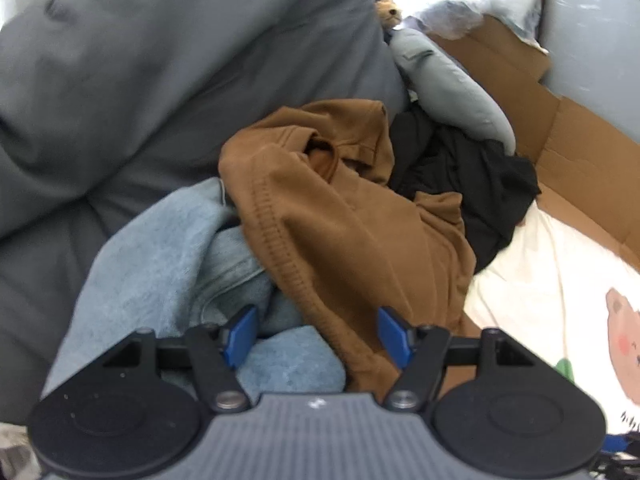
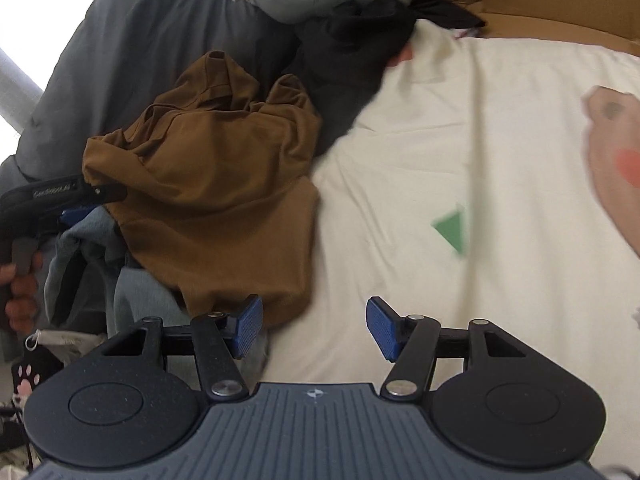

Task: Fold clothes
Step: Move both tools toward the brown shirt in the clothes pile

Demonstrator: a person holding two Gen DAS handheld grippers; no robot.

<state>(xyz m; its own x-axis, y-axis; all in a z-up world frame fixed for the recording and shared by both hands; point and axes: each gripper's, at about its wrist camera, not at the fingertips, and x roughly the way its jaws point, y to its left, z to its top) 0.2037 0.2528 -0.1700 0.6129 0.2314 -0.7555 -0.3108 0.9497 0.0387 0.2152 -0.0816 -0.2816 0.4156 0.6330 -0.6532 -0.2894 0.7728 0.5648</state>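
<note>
Your left gripper (image 1: 317, 334) hangs with its jaws apart over the pile of clothes, gripping nothing; the brown shirt (image 1: 344, 216) and the light blue towel (image 1: 160, 264) lie just under its blue pads (image 1: 242, 332). Your right gripper (image 2: 315, 326) is also spread and empty, above the near hem of the brown shirt where it meets the cream sheet (image 2: 460, 152). A black garment (image 1: 472, 184) lies crumpled behind the shirt, beside a grey blanket (image 1: 160, 80) and cardboard (image 1: 560, 152).
</note>
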